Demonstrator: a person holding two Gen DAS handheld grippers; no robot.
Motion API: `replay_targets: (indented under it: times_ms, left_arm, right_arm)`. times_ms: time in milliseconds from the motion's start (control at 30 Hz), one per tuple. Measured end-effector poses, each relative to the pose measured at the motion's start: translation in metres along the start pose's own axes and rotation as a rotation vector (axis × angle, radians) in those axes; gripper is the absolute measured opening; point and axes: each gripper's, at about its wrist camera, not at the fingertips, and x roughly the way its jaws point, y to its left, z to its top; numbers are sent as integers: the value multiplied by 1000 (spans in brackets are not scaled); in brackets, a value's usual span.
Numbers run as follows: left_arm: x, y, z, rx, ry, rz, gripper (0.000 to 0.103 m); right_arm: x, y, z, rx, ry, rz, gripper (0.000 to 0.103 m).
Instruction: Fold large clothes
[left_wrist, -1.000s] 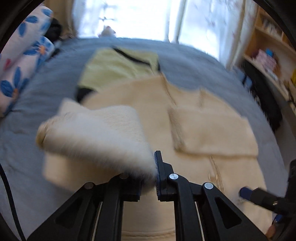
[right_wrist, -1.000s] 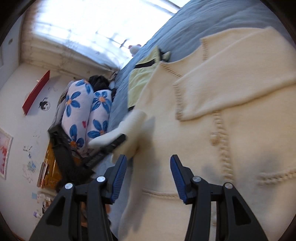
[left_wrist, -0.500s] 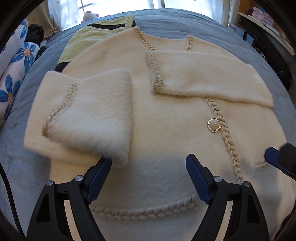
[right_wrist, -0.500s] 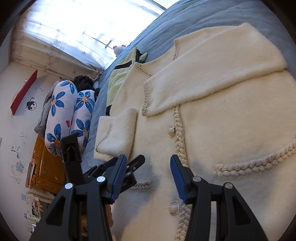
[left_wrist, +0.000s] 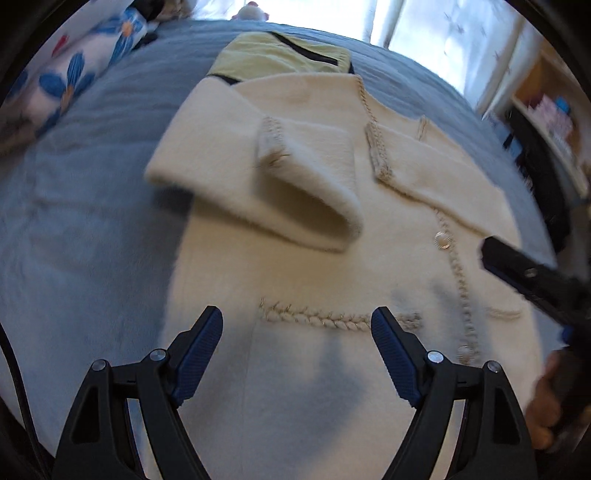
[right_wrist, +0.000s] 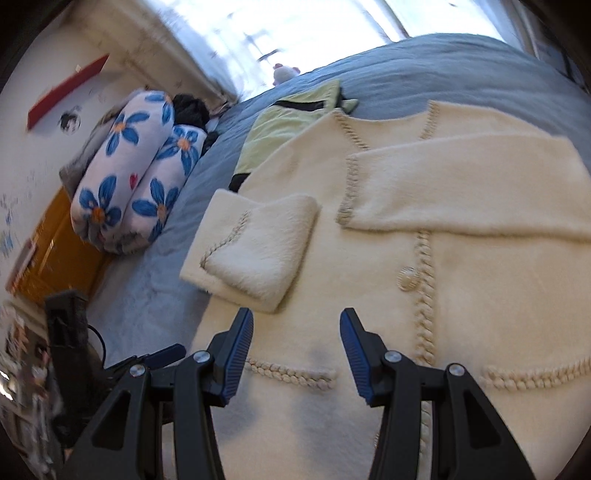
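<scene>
A cream fluffy cardigan (left_wrist: 332, 280) (right_wrist: 461, 302) with braided trim and round buttons lies front-up on the blue-grey bed (left_wrist: 92, 221) (right_wrist: 424, 66). Its two sleeves are folded in over the chest: the left sleeve (left_wrist: 280, 192) (right_wrist: 258, 247) doubled back, the other sleeve (right_wrist: 461, 192) lying across. My left gripper (left_wrist: 297, 341) hovers open above the lower left pocket braid, nothing between its fingers. My right gripper (right_wrist: 297, 349) hovers open just below the folded left sleeve, holding nothing; it also shows at the right edge of the left wrist view (left_wrist: 517, 273).
A folded yellow-green garment (left_wrist: 284, 55) (right_wrist: 288, 122) lies beyond the cardigan's collar. Blue-flowered pillows (right_wrist: 129, 177) (left_wrist: 74, 77) sit at the bed's far left. Shelves (left_wrist: 546, 110) stand to the right, a window behind.
My left gripper let go of the left sleeve, which now lies folded on the cardigan, and drew back toward the hem. The right gripper rolled and shifted slightly, still open.
</scene>
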Motion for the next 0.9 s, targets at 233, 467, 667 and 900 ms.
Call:
replay_targets:
  times_ms: [233, 467, 667, 900]
  left_arm:
    - [-32, 65, 1, -238, -42, -344, 81]
    - [-34, 81, -3, -263, -71, -309, 81]
    - [-23, 83, -7, -263, -27, -264, 80]
    - [-25, 57, -4, -167, -58, -217, 80]
  right_arm:
    - [55, 61, 9, -238, 67, -71, 49]
    - [117, 98, 19, -397, 129, -216, 49]
    - [126, 99, 49, -386, 127, -250, 6]
    - [6, 48, 120, -206, -228, -176, 6]
